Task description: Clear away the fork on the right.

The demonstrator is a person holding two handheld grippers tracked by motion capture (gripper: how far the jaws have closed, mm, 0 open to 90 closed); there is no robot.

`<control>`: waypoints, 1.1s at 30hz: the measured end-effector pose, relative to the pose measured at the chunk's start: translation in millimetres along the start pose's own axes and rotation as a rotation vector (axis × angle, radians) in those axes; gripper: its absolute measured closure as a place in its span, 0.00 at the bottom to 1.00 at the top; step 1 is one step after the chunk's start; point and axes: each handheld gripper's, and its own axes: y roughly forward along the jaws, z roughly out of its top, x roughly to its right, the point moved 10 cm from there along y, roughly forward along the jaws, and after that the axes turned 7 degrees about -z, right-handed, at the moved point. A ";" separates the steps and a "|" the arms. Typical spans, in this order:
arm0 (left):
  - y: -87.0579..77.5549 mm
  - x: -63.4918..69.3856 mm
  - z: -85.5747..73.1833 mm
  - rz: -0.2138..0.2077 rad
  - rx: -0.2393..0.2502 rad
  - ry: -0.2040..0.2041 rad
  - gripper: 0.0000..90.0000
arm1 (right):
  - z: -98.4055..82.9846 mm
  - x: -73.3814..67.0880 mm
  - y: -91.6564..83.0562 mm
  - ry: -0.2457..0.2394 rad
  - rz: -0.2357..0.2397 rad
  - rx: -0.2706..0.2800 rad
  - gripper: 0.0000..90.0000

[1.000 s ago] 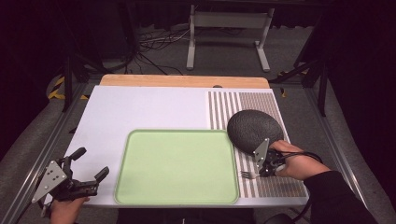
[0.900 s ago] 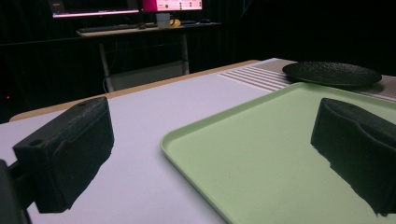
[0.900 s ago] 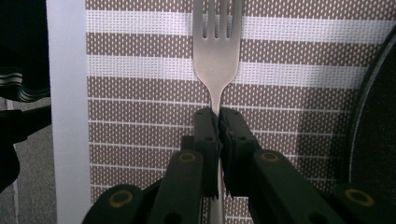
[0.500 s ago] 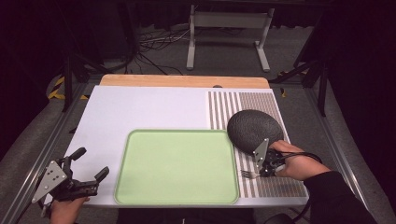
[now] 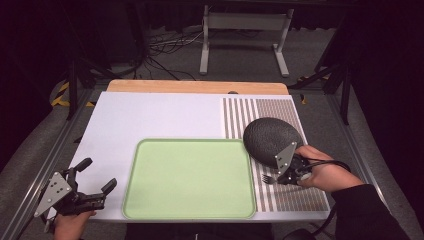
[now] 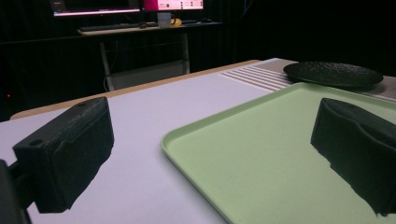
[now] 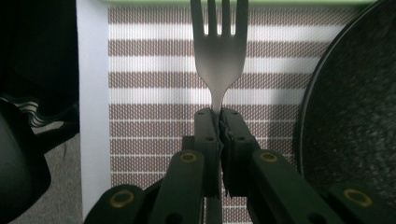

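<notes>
Right gripper view is showing the right tongs (image 7: 219,122) clamped tight on the neck of a metal fork (image 7: 218,51), with the 3 tines pointing straight ahead toward the green tray (image 7: 233,2) at the far edge. Below the fork I am seeing the striped placemat (image 7: 154,84), and the dark plate (image 7: 355,107) is curving in just beside it on the right of that view.

In the high view, the right tongs (image 5: 280,176) are sitting between the plate (image 5: 270,140) and the near edge of the placemat (image 5: 295,200), and the fork (image 5: 268,178) is sticking out toward the tray (image 5: 190,180). Compared with 1 second ago, the fork is looking slightly lifted and the hand is sitting a touch higher, while the grip is unchanged. I am judging that the pickup is done and the carry is starting; the tray, lying empty just beside the placemat, seems the likely place for it.

The left tongs (image 5: 95,187) are resting wide apart and holding nothing at the near left corner of the tabletop (image 5: 150,115), unmoved. In the left gripper view, the tray (image 6: 261,154) is lying between the spread jaws, with the plate (image 6: 334,73) far beyond it.
</notes>
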 end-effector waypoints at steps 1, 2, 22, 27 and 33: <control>0.0 0.1 0.1 0.000 0.001 0.001 0.00 | 3.1 1.1 -1.6 -0.002 -0.011 0.014 0.96; -0.1 0.1 0.2 0.000 0.001 0.001 0.00 | 3.9 1.2 -2.8 -0.001 -0.010 0.012 0.96; -0.1 0.9 0.4 -0.003 0.002 0.000 0.00 | 36.9 4.9 -29.4 0.048 -0.044 0.113 0.96; -0.1 0.6 0.2 -0.002 0.001 0.001 0.00 | 49.4 8.5 -33.8 0.057 -0.057 0.141 0.96; -0.7 0.6 0.4 -0.003 0.002 0.001 0.00 | 68.0 12.8 -33.3 0.038 -0.067 0.163 0.96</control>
